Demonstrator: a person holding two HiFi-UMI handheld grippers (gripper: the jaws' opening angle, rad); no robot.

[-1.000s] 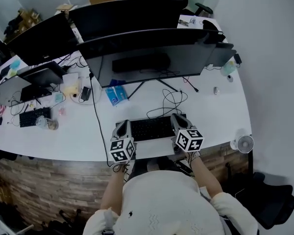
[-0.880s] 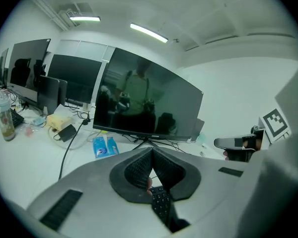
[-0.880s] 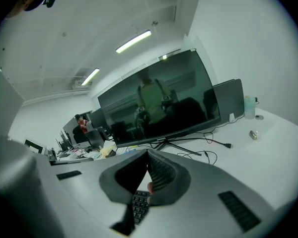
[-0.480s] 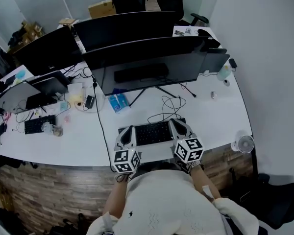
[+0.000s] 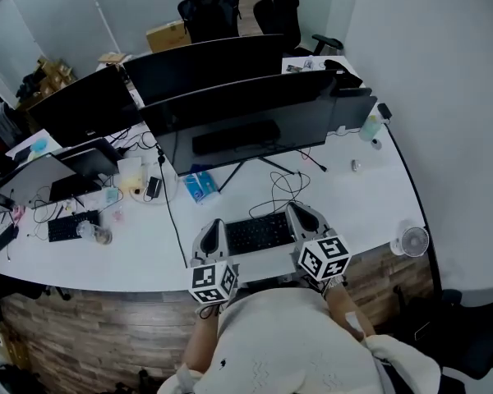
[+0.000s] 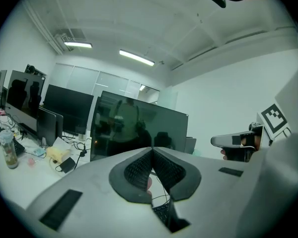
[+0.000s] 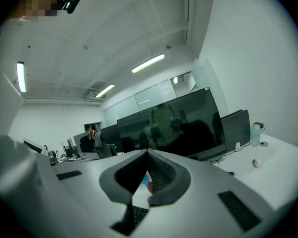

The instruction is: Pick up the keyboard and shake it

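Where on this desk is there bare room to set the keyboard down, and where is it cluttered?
Bare white desk lies right of the keyboard, between the cable loop and the small fan. A narrower bare strip runs left of it, past the black cable. The far left end, around the second keyboard and tangled cables, is crowded.
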